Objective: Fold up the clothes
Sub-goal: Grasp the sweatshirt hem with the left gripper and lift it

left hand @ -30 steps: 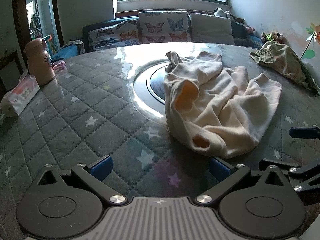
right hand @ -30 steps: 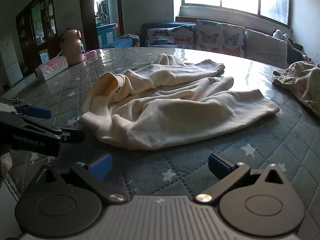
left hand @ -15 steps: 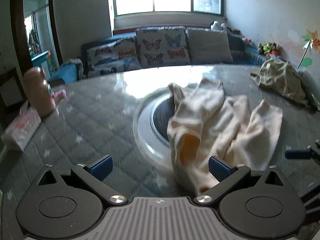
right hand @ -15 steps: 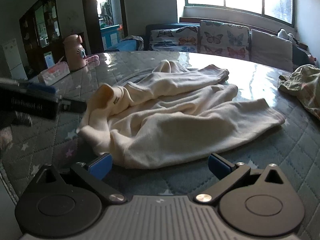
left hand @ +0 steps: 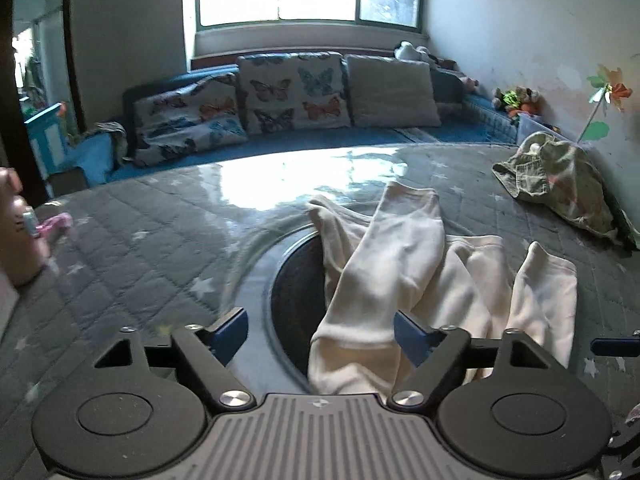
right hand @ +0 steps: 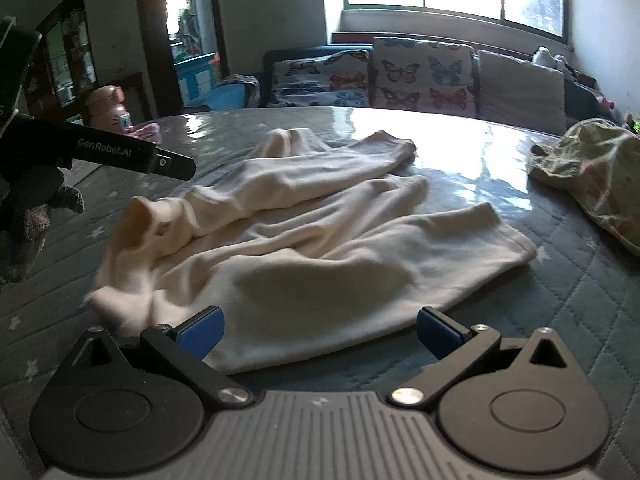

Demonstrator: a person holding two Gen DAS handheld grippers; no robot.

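Observation:
A crumpled cream long-sleeved garment (right hand: 312, 240) lies on the round table with a grey quilted star cover (right hand: 580, 300). In the left wrist view the garment (left hand: 400, 280) lies partly over the table's dark centre disc (left hand: 296, 292). My left gripper (left hand: 320, 334) is open and empty, above the garment's near left edge; it also shows in the right wrist view (right hand: 120, 152) at the left. My right gripper (right hand: 318, 330) is open and empty, just over the garment's near hem. One of its blue fingertips (left hand: 612, 346) shows at the right edge of the left wrist view.
A crumpled green patterned garment (right hand: 592, 172) lies at the table's far right. A pink cat-shaped bottle (right hand: 106, 108) stands at the far left. A sofa with butterfly cushions (left hand: 288, 92) runs behind the table under the window.
Both grippers have moved forward over the garment. The left gripper has risen and advanced, so the garment's near edge now sits between its fingers. Nothing was taken hold of.

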